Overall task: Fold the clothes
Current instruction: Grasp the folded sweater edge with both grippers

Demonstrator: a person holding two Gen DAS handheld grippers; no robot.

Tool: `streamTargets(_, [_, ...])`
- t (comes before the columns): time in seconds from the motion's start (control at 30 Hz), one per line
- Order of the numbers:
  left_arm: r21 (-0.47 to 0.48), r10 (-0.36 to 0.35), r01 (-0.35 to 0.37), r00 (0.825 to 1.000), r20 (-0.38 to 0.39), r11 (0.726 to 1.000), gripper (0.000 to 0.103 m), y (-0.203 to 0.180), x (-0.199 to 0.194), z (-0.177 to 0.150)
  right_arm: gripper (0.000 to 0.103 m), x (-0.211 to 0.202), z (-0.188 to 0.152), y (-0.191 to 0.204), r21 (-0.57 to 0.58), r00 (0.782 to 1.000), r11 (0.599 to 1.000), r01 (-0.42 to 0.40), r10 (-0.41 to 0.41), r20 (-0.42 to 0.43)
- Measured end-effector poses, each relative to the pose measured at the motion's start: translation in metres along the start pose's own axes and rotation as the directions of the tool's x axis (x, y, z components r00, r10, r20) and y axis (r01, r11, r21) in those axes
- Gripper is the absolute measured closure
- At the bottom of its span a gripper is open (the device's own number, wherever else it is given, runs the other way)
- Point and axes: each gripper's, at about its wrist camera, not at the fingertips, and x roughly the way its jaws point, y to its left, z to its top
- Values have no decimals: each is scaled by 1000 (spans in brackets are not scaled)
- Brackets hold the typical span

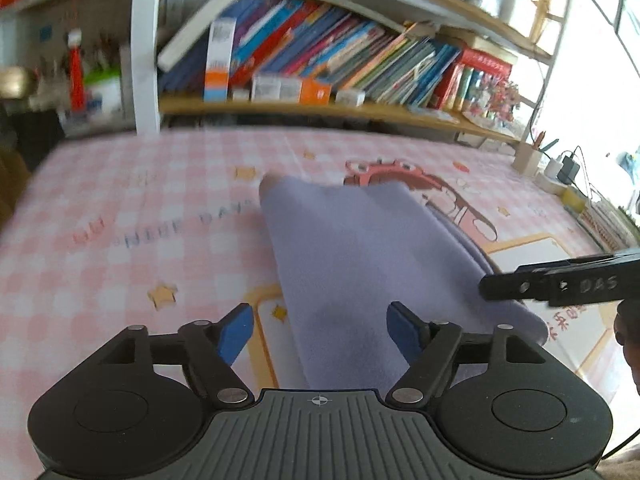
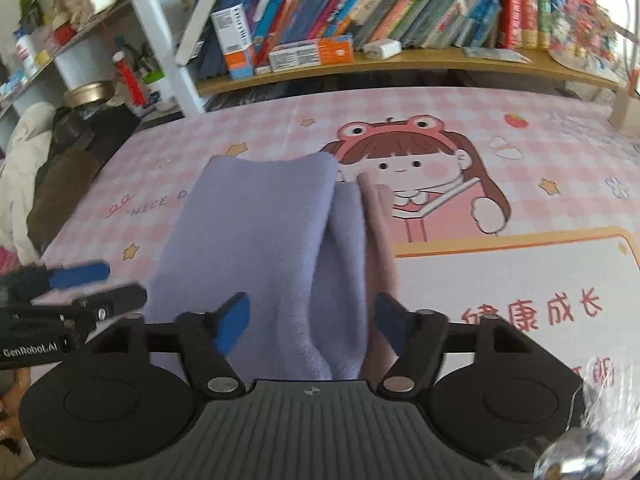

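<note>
Cloth folded lengthwise, more folding likely left.
The lilac cloth [image 2: 256, 240] lies mid-frame on the table [image 2: 500, 280]; left gripper [image 1: 320, 332] and right gripper [image 2: 312, 320] fingers spread, pinching nothing.

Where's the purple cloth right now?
The cloth lies folded on the pink mat, left of the cartoon girl, its near end between the open right tongs.

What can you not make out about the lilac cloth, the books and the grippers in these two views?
- Lilac cloth, near end: hidden under the gripper body in both views.
- Book titles: blurred and too small in both.
- Right gripper in the left wrist view: cut off by the right edge, one of its fingers showing.
- Printed words on the pink mat: partly covered by the cloth, blurred.
</note>
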Motion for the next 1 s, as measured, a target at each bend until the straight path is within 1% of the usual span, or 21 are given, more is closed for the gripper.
streamTargets(0.07, [-56, -29, 26, 999, -36, 998, 27, 10, 8, -1, 33, 1, 1, -14, 65, 1000, 998, 2, -1, -15])
streamTargets(0.13, [-122, -74, 66, 995, -62, 990, 27, 20, 15, -1, 32, 4, 3, -30, 143, 999, 990, 5, 0, -36])
streamTargets(0.23, [-220, -142, 120, 986, -85, 968, 27, 34, 25, -1, 32, 14, 3, -53, 254, 991, 965, -60, 88, -98])
streamTargets(0.3, [-267, -176, 145, 980, -94, 953, 25, 41, 31, -1, 32, 19, 3, -61, 306, 984, 947, -94, 135, -116])
streamTargets(0.43, [-325, -219, 172, 969, -112, 930, 23, 49, 39, -3, 33, 28, -1, -66, 367, 971, 921, -131, 194, -140])
streamTargets(0.5, [-350, -237, 184, 965, -112, 918, 23, 52, 41, -3, 34, 32, -2, -65, 380, 966, 913, -147, 216, -145])
streamTargets(0.57, [-360, -243, 188, 963, -114, 914, 23, 53, 41, -3, 38, 36, -4, -64, 392, 960, 905, -163, 238, -151])
streamTargets(0.6, [-363, -247, 190, 962, -117, 912, 23, 52, 42, -2, 38, 38, -4, -63, 396, 957, 902, -169, 247, -153])
streamTargets(0.63, [-367, -250, 191, 961, -120, 910, 24, 51, 43, -1, 39, 39, -3, -61, 384, 957, 908, -167, 243, -159])
streamTargets(0.67, [-373, -257, 196, 958, -123, 907, 26, 50, 44, -1, 46, 41, -2, -59, 371, 957, 914, -164, 239, -165])
streamTargets(0.7, [-383, -272, 206, 954, -128, 901, 38, 49, 46, -1, 49, 42, -1, -57, 357, 957, 920, -161, 234, -171])
streamTargets(0.73, [-391, -280, 210, 951, -131, 896, 46, 47, 47, -1, 55, 43, -1, -55, 343, 958, 926, -158, 228, -176])
streamTargets(0.77, [-391, -272, 203, 953, -130, 898, 48, 44, 47, -1, 59, 43, -1, -54, 330, 959, 931, -156, 223, -175])
streamTargets(0.8, [-373, -256, 192, 958, -130, 908, 53, 40, 46, 0, 62, 42, 0, -52, 315, 961, 936, -154, 216, -172])
streamTargets(0.83, [-344, -237, 180, 963, -130, 921, 58, 34, 43, 2, 67, 39, 0, -48, 282, 967, 947, -150, 200, -158])
streamTargets(0.87, [-299, -208, 163, 970, -127, 940, 61, 26, 38, 4, 72, 35, 1, -43, 246, 973, 959, -143, 182, -143])
streamTargets(0.9, [-224, -165, 136, 979, -116, 965, 64, 14, 31, 7, 74, 29, 1, -34, 181, 981, 976, -124, 147, -123])
streamTargets(0.93, [-147, -122, 106, 987, -102, 983, 65, 1, 24, 10, 78, 23, 1, -23, 107, 989, 989, -101, 112, -98])
streamTargets(0.97, [-84, -89, 82, 992, -86, 993, 65, -9, 17, 12, 80, 14, 0, -10, 13, 995, 997, -80, 81, -62])
streamTargets(1.0, [-47, -77, 73, 995, -71, 996, 65, -16, 12, 13, 81, 6, -2, 2, -74, 998, 996, -56, 55, -26])
